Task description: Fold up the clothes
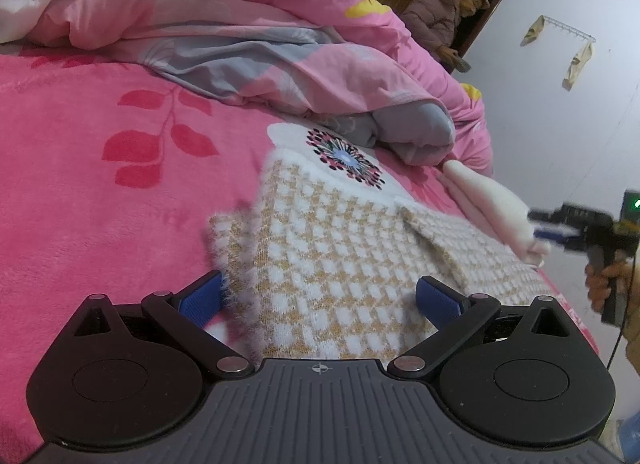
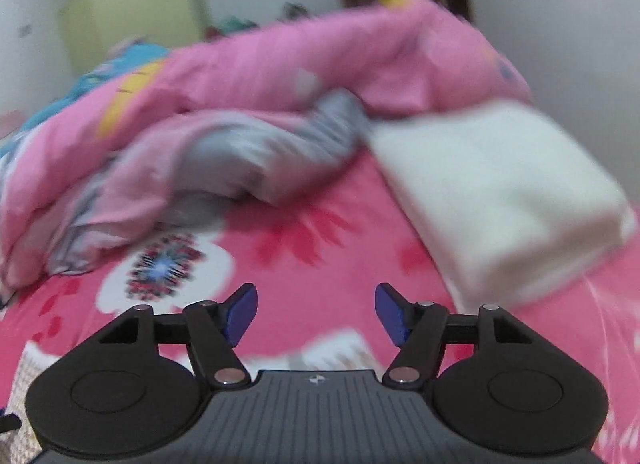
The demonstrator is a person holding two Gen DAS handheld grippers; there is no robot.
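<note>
A fluffy white-and-tan checked sweater (image 1: 340, 256) with a dark flower motif (image 1: 346, 160) lies partly folded on the pink bed sheet (image 1: 100, 184). My left gripper (image 1: 319, 298) hovers low over its near edge, jaws wide open, with the knit lying between the blue pads and not pinched. My right gripper (image 2: 318, 316) is open with nothing between its pads, above the sheet; the view is blurred. In the left wrist view the right gripper (image 1: 560, 224) shows at the right edge, held in a hand. The flower motif (image 2: 164, 268) sits to its left.
A folded white garment (image 1: 492, 204) (image 2: 500, 192) lies by the bed's right edge. A bunched pink and grey quilt (image 1: 200, 24) (image 2: 280, 76) fills the far side of the bed. A person (image 1: 440, 12) stands in a doorway beyond; a hook rail (image 1: 560, 36) hangs on the wall.
</note>
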